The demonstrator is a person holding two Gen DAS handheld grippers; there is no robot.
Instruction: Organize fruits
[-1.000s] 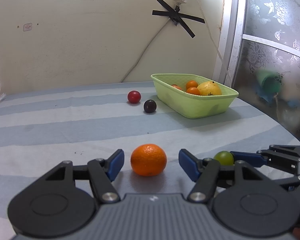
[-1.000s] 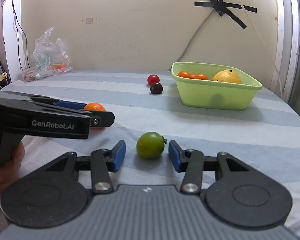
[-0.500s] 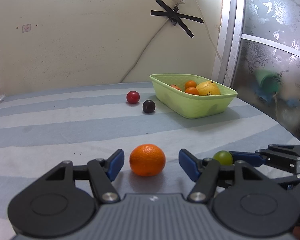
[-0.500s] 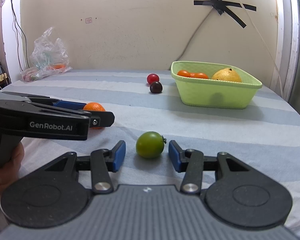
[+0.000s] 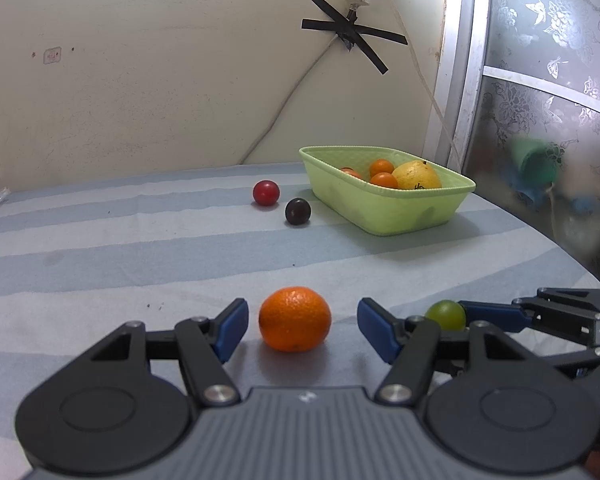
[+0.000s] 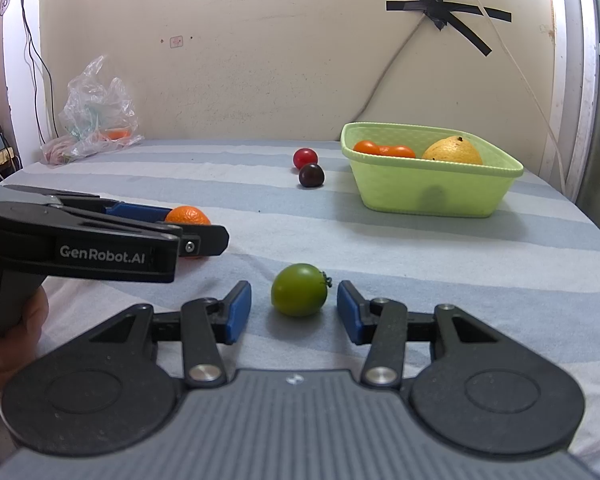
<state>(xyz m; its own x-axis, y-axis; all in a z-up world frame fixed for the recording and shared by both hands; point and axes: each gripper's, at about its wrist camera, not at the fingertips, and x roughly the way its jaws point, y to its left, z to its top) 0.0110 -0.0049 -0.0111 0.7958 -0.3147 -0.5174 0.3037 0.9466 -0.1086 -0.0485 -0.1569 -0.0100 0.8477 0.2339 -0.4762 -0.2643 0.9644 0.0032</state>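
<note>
An orange mandarin [image 5: 295,319] rests on the striped cloth between the blue pads of my left gripper [image 5: 302,325], which is open with gaps on both sides. A green tomato [image 6: 299,289] lies between the pads of my right gripper [image 6: 294,308], also open and not touching it. Further back sit a red tomato [image 5: 266,192] and a dark plum-coloured one [image 5: 298,211], beside a light green basket [image 5: 384,216] holding small orange fruits and a yellow pear. In the right wrist view the left gripper [image 6: 204,236] sits at the left, half hiding the mandarin [image 6: 188,216].
A striped blue and white cloth [image 6: 420,248] covers the round table. A crumpled plastic bag [image 6: 94,120] lies at the far left by the wall. A cable and taped power strip hang on the wall behind. A person's hand [image 6: 8,344] holds the left gripper.
</note>
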